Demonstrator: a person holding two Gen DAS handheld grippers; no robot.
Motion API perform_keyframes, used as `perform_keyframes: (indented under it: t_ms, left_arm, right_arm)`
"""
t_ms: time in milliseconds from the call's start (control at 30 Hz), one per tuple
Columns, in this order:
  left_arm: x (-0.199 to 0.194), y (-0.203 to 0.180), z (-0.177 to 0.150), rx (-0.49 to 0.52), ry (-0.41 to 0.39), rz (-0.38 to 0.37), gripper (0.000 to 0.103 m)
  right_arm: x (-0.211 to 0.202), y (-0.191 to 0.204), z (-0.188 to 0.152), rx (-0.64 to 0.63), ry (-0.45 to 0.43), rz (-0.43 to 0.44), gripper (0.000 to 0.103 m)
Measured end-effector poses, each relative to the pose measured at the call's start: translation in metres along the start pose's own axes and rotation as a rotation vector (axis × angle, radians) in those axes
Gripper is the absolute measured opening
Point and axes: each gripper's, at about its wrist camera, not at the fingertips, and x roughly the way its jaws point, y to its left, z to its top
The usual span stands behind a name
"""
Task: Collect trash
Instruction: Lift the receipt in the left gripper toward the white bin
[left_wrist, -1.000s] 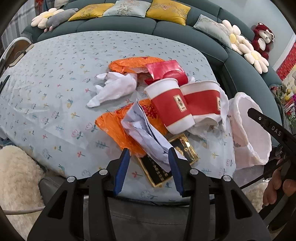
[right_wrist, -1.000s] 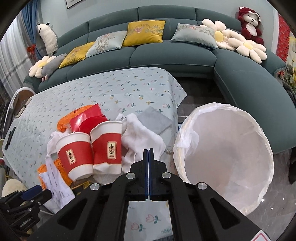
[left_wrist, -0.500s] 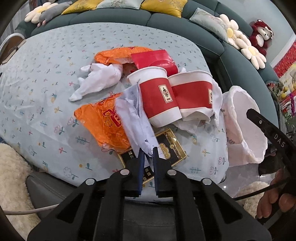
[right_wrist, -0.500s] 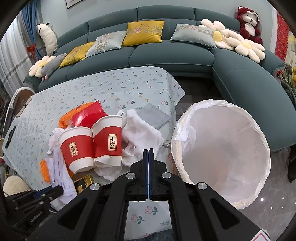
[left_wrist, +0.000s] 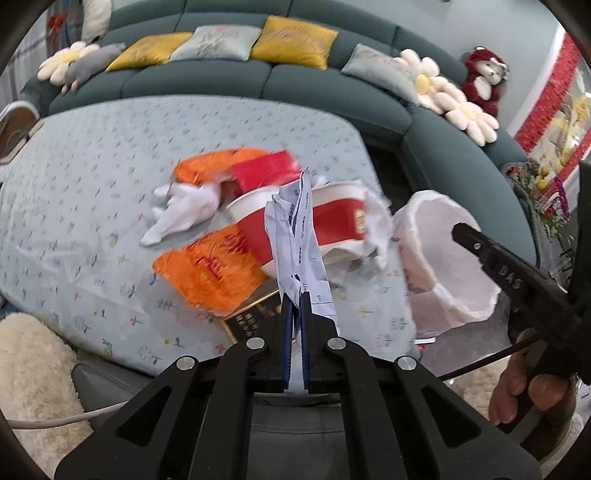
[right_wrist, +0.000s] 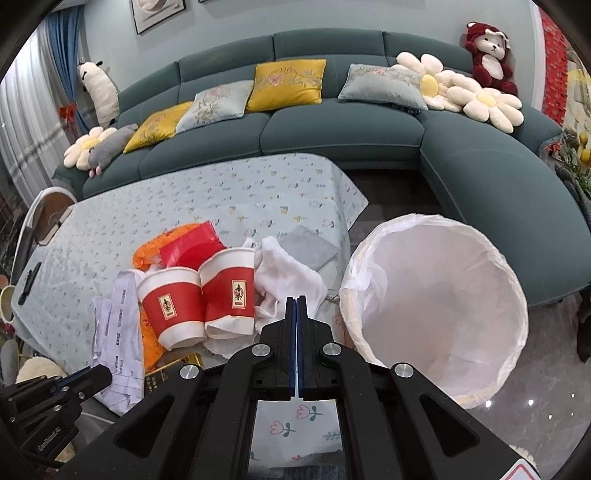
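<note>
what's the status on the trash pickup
Left gripper shut on crumpled receipt. Right gripper shut, empty. Lined bin open, path clear.

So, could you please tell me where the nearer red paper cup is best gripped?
Grip the nearer red paper cup across its red wall, near the white rim that points up and away, coming from above. It leans against the second cup, so one gripper finger must slip between them.

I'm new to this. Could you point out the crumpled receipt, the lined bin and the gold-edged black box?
crumpled receipt (left_wrist: 299, 236): left wrist view, printed middle.
lined bin (right_wrist: 436, 295): right wrist view, inner liner wall.
gold-edged black box (left_wrist: 247, 319): left wrist view, black lid.
</note>
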Motion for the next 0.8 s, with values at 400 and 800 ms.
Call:
perform_keyframes:
  t_ms: [400, 800]
  left_arm:
    - [-0.019, -0.064, 0.014, 0.133, -0.079, -0.105, 0.004]
    - [-0.014, -0.092, 0.026, 0.160, -0.097, -0.130, 0.004]
  right_arm:
    - [-0.042, -0.040, 0.001, 0.058, -0.086, -0.061, 0.000]
    - [-0.052, -0.075, -0.002, 0.104, -0.099, -0.098, 0.000]
